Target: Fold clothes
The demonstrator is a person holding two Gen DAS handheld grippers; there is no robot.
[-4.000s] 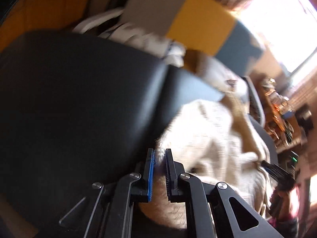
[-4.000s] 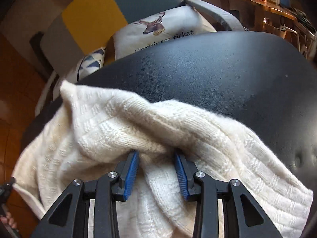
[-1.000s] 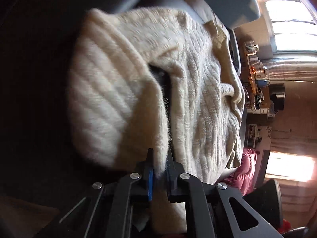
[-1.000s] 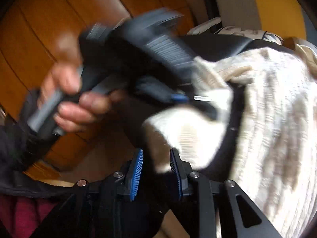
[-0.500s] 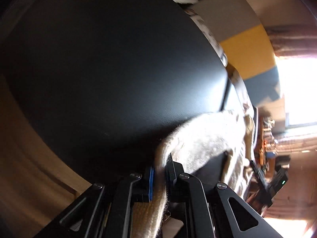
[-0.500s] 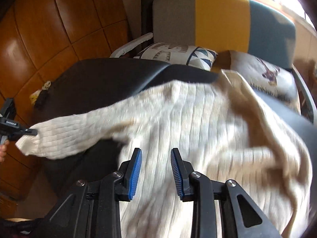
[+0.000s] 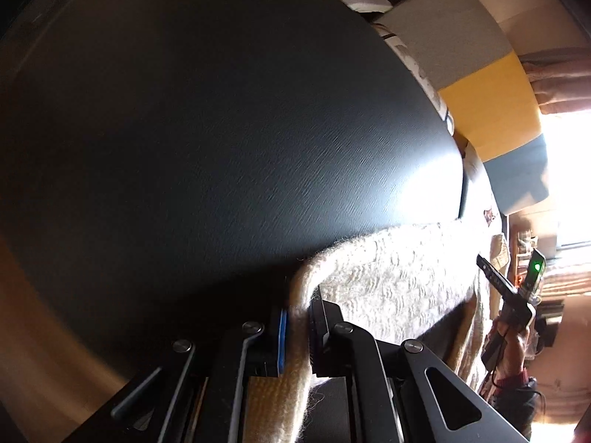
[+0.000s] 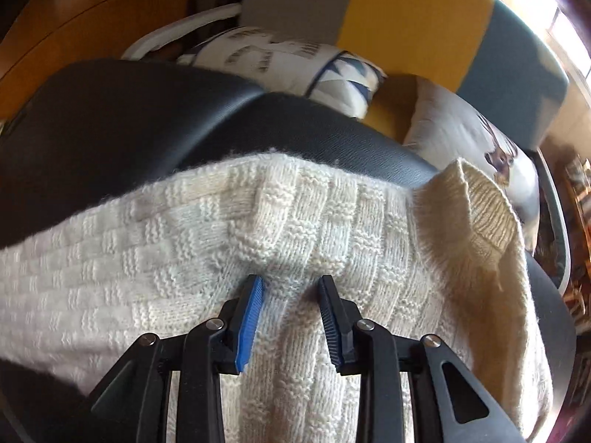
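Observation:
A cream knit sweater [image 8: 184, 251] lies spread over a black padded seat [image 8: 110, 110], its ribbed collar [image 8: 476, 203] standing up at the right. My right gripper [image 8: 291, 313] is open and its fingertips press down on the knit, with a raised ridge of fabric running between them. In the left wrist view my left gripper [image 7: 297, 328] is shut on a folded edge of the sweater [image 7: 399, 277], pulled out over the black seat [image 7: 221, 129]. At that view's far right a hand [image 7: 513, 347] holds the right gripper's body.
Behind the seat stands an armchair with a grey, yellow and blue back [image 8: 406, 11], holding a patterned pillow [image 8: 288, 62] and a white deer pillow [image 8: 461, 129]. Wooden panelling [image 8: 74, 18] is at the left. A cluttered shelf [image 8: 580, 192] runs along the right.
My right gripper has come down onto the sweater near the collar. The sweater now lies flatter on the seat. The left gripper keeps its hold on the edge.

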